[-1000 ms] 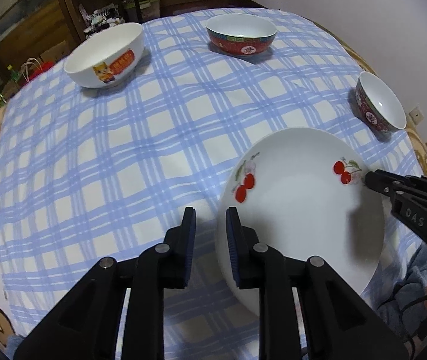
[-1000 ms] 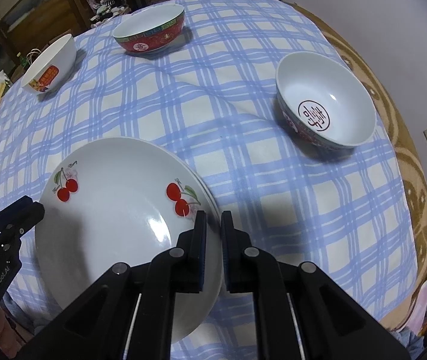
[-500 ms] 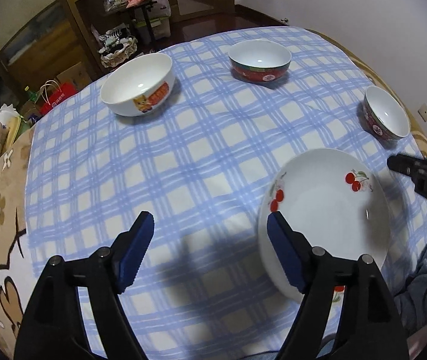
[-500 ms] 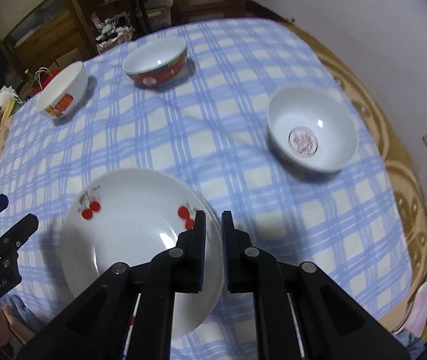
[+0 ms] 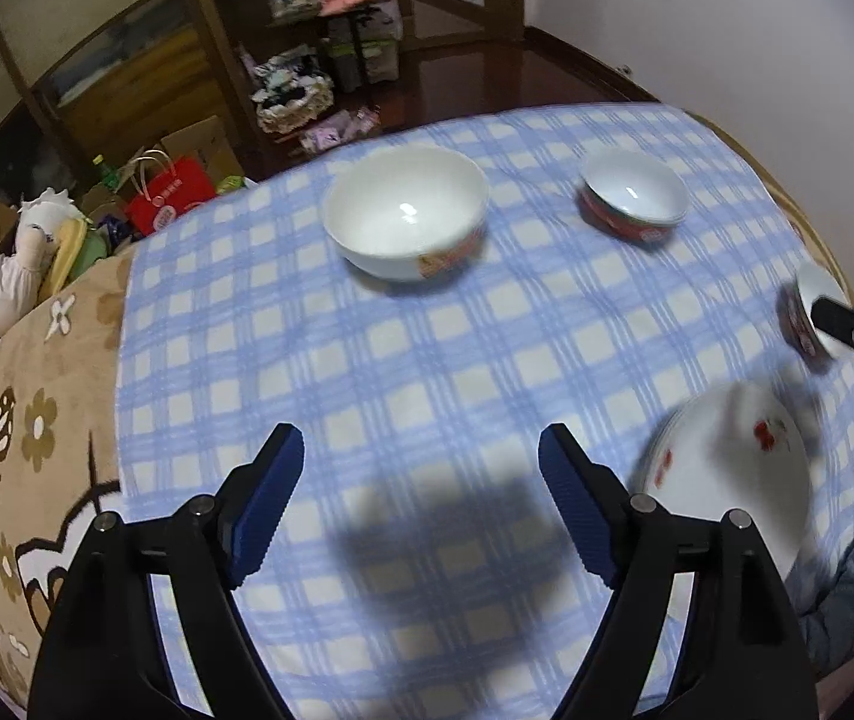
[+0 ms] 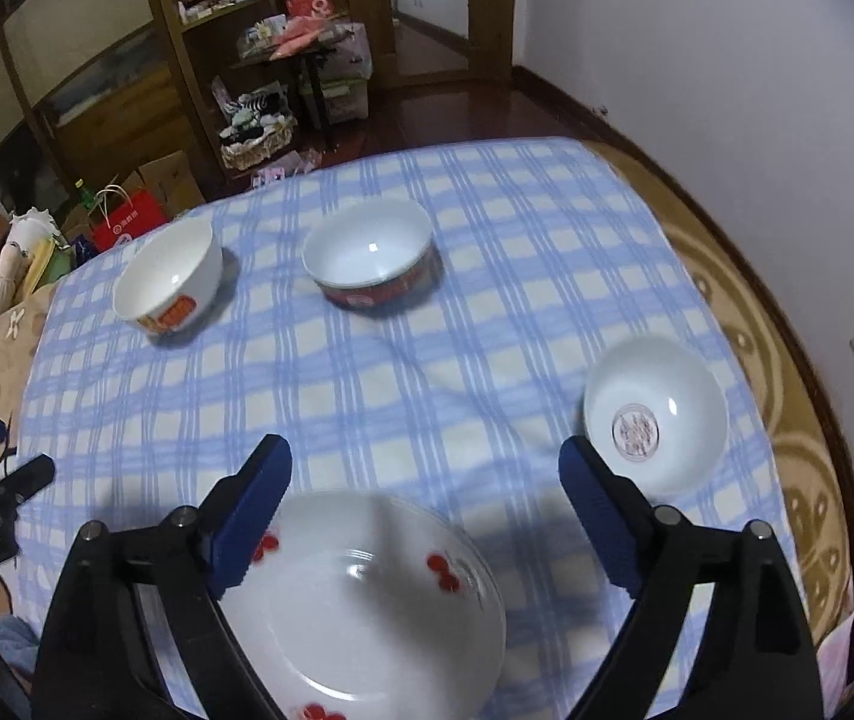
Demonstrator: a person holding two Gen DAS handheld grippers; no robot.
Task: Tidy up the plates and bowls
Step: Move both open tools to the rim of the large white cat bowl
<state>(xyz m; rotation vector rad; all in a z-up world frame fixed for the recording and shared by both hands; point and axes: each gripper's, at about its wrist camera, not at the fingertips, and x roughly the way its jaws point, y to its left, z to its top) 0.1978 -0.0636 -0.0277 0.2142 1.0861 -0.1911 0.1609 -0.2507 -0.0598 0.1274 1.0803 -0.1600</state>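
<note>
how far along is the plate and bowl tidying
Done: the cherry plates sit stacked at the near edge of the checked cloth. In hand: nothing; the left tongs and right tongs have just been opening and stand wide with nothing gripped. Left: three bowls are still scattered, the white bowl, the red-banded bowl and the small bowl.

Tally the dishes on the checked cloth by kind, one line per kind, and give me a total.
Bowls: 3, namely the white bowl with an orange picture, the red-sided bowl and the small bowl with a red mark inside.
Plates: at least 1, the cherry plate; a second rim seems to show under it, but blur leaves that unsure.
Total: 4 dishes clearly visible.
</note>
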